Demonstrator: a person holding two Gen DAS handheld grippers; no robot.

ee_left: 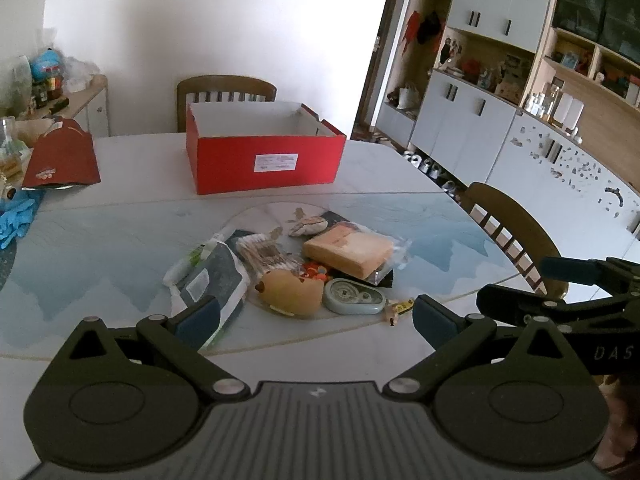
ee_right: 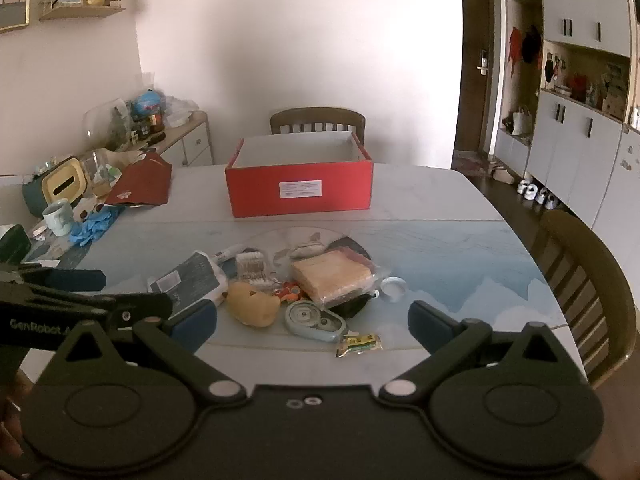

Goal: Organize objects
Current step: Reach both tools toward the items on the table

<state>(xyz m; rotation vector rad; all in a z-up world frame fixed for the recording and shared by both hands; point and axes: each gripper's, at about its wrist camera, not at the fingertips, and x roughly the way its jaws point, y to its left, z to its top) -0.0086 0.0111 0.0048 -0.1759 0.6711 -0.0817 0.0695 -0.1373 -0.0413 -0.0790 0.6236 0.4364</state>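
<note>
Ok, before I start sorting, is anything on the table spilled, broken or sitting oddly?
Nothing spilled or visibly damaged. The small items lie in a loose overlapping heap in front of the red box, which stands upright and looks empty from here.

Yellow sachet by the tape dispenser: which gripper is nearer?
Right, I judge. The right gripper hangs open just short of the yellow sachet; the left gripper, also open, has it beside its right finger.

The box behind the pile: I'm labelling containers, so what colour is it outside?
Red outside, white inside, with a white label; the box shows best in the right wrist view.
</note>
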